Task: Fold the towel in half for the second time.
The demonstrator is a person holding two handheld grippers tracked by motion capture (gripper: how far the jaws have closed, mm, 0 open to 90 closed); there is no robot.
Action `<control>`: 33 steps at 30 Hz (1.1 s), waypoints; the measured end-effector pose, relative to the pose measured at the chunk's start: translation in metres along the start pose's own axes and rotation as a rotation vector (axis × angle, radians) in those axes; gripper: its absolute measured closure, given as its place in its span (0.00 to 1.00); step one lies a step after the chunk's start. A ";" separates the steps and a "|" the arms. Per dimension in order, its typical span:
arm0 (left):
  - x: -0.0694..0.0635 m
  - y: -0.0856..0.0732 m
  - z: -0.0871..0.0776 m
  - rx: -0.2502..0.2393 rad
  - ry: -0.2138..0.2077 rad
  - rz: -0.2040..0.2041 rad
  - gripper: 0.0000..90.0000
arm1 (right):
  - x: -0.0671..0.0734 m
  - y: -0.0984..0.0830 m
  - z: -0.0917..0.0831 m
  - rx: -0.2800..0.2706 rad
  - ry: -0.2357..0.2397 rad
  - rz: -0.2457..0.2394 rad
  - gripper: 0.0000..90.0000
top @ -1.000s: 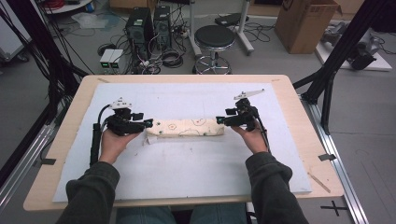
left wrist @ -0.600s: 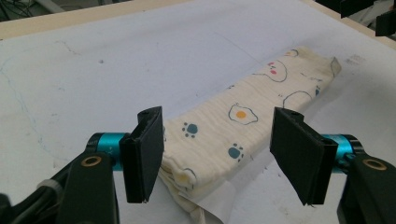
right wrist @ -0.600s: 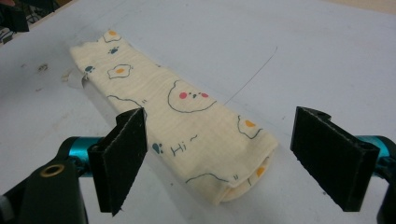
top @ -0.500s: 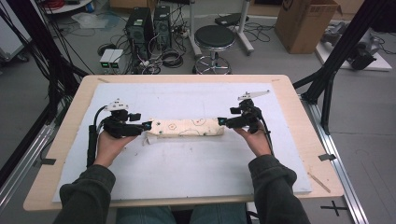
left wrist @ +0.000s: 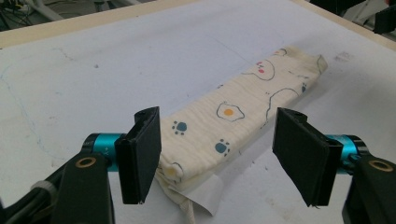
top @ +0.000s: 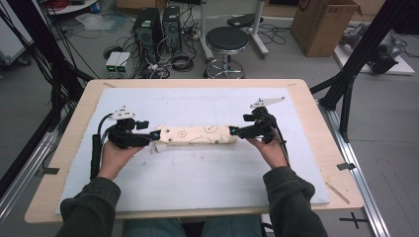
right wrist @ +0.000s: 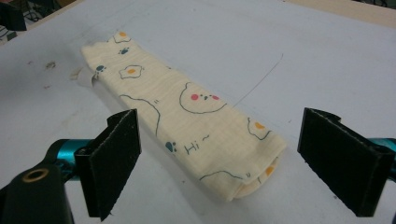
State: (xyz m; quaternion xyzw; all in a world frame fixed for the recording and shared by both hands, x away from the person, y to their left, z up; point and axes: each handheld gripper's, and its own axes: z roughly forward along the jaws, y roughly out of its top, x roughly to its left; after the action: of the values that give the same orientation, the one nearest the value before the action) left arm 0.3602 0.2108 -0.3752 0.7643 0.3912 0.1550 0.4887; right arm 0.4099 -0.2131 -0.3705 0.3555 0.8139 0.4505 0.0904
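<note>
Cloth [top: 196, 135] lies folded long on white tabletop [top: 207, 182], its underside hidden. Left gripper [top: 154, 136] & right gripper [top: 234, 131] sit at opp. ends, fingers wide, holding nothing; forearms enter from below.

Cream printed cloth [top: 197, 135], folded into a long strip, flat on white mat [top: 207, 177]

Soft crinkled cloth roll [right wrist: 187, 121] — matt, perhaps foam, white mat [top: 207, 173] — wood table [top: 316, 108]
</note>
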 end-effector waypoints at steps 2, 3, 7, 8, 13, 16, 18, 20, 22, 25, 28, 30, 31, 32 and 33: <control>-0.001 0.000 -0.001 0.000 0.000 0.004 0.36 | 0.001 0.000 0.000 -0.003 -0.001 -0.006 0.14; -0.002 0.000 -0.001 -0.002 0.000 0.005 0.36 | 0.002 0.000 -0.001 0.000 0.001 -0.008 0.14; -0.004 0.000 -0.003 0.006 -0.010 0.019 0.36 | 0.005 0.000 -0.001 0.001 0.000 -0.019 0.14; -0.005 0.000 -0.004 0.003 -0.010 0.022 0.36 | 0.006 0.000 -0.001 0.005 0.001 -0.021 0.14; -0.008 0.000 -0.005 0.002 -0.015 0.032 0.36 | 0.008 -0.001 -0.001 0.012 0.005 -0.027 0.14; -0.009 -0.001 -0.006 0.000 -0.016 0.036 0.36 | 0.009 -0.001 -0.002 0.015 0.005 -0.027 0.14; -0.010 -0.002 -0.007 -0.007 -0.021 0.039 0.36 | 0.009 -0.001 -0.002 0.014 0.006 -0.029 0.14; -0.010 -0.004 -0.008 -0.009 -0.021 0.038 0.36 | 0.010 -0.001 -0.003 0.018 0.007 -0.029 0.14; -0.011 -0.006 -0.008 -0.004 -0.023 0.039 0.36 | 0.010 -0.001 -0.004 0.016 0.006 -0.032 0.14; -0.011 -0.009 -0.009 -0.007 -0.026 0.038 0.36 | 0.011 -0.002 -0.006 0.018 0.011 -0.030 0.14; -0.011 -0.010 -0.011 -0.005 -0.026 0.039 0.36 | 0.011 -0.002 -0.007 0.025 0.006 -0.034 0.14; -0.011 -0.011 -0.012 -0.004 -0.025 0.038 0.35 | 0.012 -0.002 -0.008 0.024 0.005 -0.032 0.14; -0.011 -0.012 -0.013 -0.001 -0.026 0.042 0.35 | 0.012 -0.002 -0.008 0.027 0.007 -0.032 0.14; -0.011 -0.012 -0.014 0.003 -0.028 0.044 0.35 | 0.013 -0.002 -0.009 0.025 0.009 -0.033 0.14; -0.012 -0.013 -0.014 0.004 -0.028 0.045 0.35 | 0.013 -0.003 -0.010 0.023 0.012 -0.035 0.14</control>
State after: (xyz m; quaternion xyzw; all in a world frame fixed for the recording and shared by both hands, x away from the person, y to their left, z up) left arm 0.3381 0.2136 -0.3775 0.7758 0.3673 0.1543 0.4892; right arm 0.3947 -0.2122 -0.3648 0.3397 0.8255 0.4417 0.0893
